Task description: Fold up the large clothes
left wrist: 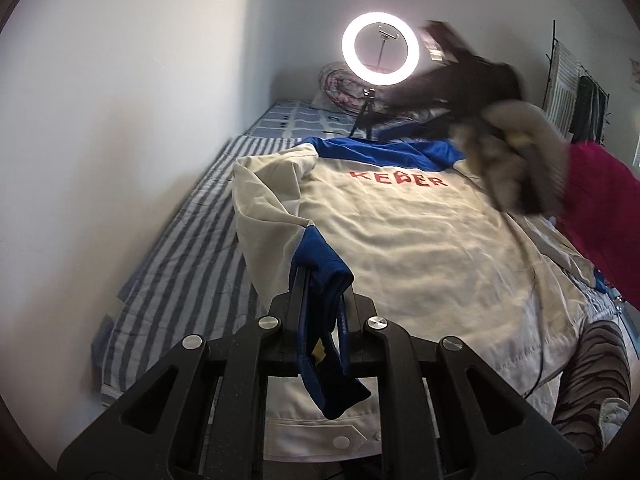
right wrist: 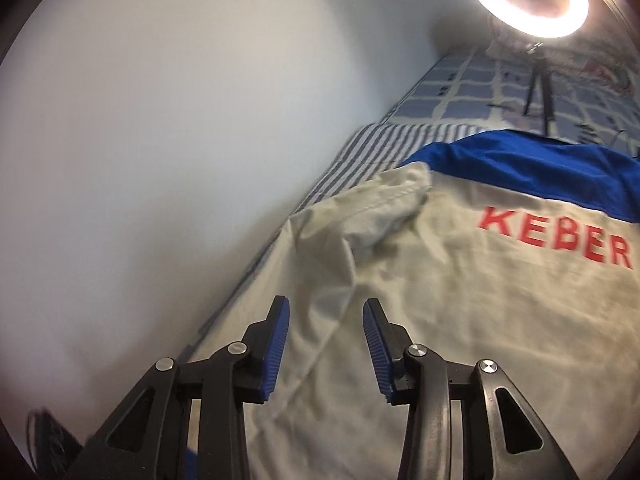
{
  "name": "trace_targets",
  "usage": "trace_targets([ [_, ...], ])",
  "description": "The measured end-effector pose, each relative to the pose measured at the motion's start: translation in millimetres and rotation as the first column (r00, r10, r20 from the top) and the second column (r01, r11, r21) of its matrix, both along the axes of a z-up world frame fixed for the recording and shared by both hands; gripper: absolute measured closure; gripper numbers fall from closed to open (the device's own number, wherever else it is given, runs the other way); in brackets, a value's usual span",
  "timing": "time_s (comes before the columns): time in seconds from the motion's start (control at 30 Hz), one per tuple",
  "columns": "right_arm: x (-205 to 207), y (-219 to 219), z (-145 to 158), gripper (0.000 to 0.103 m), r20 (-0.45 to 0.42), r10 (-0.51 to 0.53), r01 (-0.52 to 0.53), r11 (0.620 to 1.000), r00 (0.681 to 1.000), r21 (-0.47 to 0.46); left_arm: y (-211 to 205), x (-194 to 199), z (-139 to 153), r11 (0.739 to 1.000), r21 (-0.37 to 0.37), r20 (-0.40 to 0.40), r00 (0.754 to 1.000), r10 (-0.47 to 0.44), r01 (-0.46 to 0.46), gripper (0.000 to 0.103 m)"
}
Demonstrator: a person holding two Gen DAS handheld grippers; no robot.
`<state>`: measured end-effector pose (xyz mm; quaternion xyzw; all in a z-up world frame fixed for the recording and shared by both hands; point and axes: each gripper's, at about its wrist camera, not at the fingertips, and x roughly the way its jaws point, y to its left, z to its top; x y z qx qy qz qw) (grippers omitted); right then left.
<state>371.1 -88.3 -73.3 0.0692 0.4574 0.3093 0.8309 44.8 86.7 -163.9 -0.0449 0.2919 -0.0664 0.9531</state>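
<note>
A cream jacket with a blue yoke and red letters lies back-up on the striped bed. My left gripper is shut on the blue cuff of its sleeve, which is lifted and folded over the jacket's body. In the left wrist view the right gripper shows blurred at the upper right, held by a gloved hand. In the right wrist view my right gripper hovers over the jacket near its left side; its blue pads stand apart with nothing between them.
A white wall runs along the bed's left side. A lit ring light on a small tripod stands at the head of the bed, by a rolled quilt. The striped sheet shows beside the jacket. A magenta sleeve is at right.
</note>
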Motion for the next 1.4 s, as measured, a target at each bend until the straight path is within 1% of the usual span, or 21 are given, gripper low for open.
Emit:
trace_targets([
  [0.1,36,35,-14,0.062,-0.074,0.012,-0.011,1.0,0.997,0.012,-4,-3,-4,1.0,0.01,-0.004,1.0,-0.027,0.027,0.093],
  [0.2,65,71,-28,0.062,-0.145,0.013,-0.014,1.0,0.989,-0.002,-4,-6,-7,0.998,0.011,-0.01,0.998,-0.055,0.055,0.093],
  [0.3,82,100,-39,0.062,-0.182,0.026,-0.029,1.0,0.983,-0.009,-6,-10,-8,0.997,0.022,-0.007,0.997,-0.077,0.077,0.093],
  [0.4,100,131,-43,0.061,-0.192,0.014,-0.025,0.998,0.981,-0.059,-8,-13,-10,0.995,0.03,-0.005,0.995,-0.098,0.098,0.093],
  [0.47,109,146,-47,0.061,-0.187,-0.003,-0.02,0.993,0.982,-0.117,-7,-13,-12,0.993,0.036,-0.008,0.994,-0.109,0.109,0.093],
  [0.53,117,161,-53,0.062,-0.189,-0.029,-0.01,0.98,0.982,-0.197,-8,-16,-13,0.992,0.055,-0.009,0.993,-0.114,0.114,0.093],
  [0.57,119,166,-55,0.065,-0.191,-0.04,-0.004,0.974,0.981,-0.225,-7,-18,-13,0.991,0.062,-0.008,0.993,-0.114,0.115,0.093],
  [0.6,121,170,-58,0.079,-0.188,-0.056,0.005,0.965,0.981,-0.261,-7,-20,-13,0.991,0.063,-0.007,0.993,-0.115,0.115,0.093],
  [0.63,121,171,-59,0.085,-0.182,-0.064,0.011,0.961,0.981,-0.278,-6,-21,-13,0.992,0.064,-0.006,0.994,-0.113,0.113,0.093],
  [0.67,121,171,-60,0.093,-0.172,-0.075,0.021,0.955,0.982,-0.296,-5,-22,-13,0.992,0.063,-0.005,0.994,-0.112,0.112,0.093],
  [0.7,121,168,-60,0.1,-0.166,-0.083,0.03,0.954,0.983,-0.298,-5,-23,-13,0.992,0.063,-0.004,0.994,-0.11,0.11,0.093],
  [0.77,118,156,-58,0.103,-0.161,-0.095,0.047,0.959,0.982,-0.281,-3,-24,-13,0.991,0.058,-0.005,0.993,-0.117,0.117,0.093],
  [0.83,112,140,-51,0.103,-0.146,-0.099,0.057,0.963,0.984,-0.264,-3,-27,-12,0.989,0.068,-0.001,0.991,-0.131,0.131,0.093],
  [0.93,114,116,-51,0.103,-0.129,-0.125,0.09,0.965,0.984,-0.248,-8,-33,-10,0.984,0.087,0.009,0.988,-0.154,0.152,0.093],
  [1.03,113,78,-46,0.103,-0.13,-0.162,0.134,0.971,0.978,-0.197,-15,-39,-10,0.977,0.106,0.007,0.983,-0.185,0.183,0.093],
  [1.17,92,22,-40,0.103,-0.11,-0.194,0.177,0.973,0.975,-0.15,-28,-49,-12,0.964,0.133,-0.009,0.973,-0.229,0.229,0.093],
  [1.23,82,-7,-43,0.103,-0.111,-0.226,0.211,0.968,0.968,-0.134,-33,-54,-11,0.957,0.147,-0.017,0.968,-0.249,0.249,0.093],
  [1.3,70,-42,-53,0.103,-0.134,-0.271,0.257,0.96,0.953,-0.112,-39,-58,-12,0.949,0.161,-0.029,0.962,-0.27,0.271,0.093],
  [1.4,52,-77,-74,0.103,-0.139,-0.29,0.272,0.953,0.947,-0.131,-46,-61,-14,0.941,0.171,-0.053,0.956,-0.288,0.293,0.093],
])
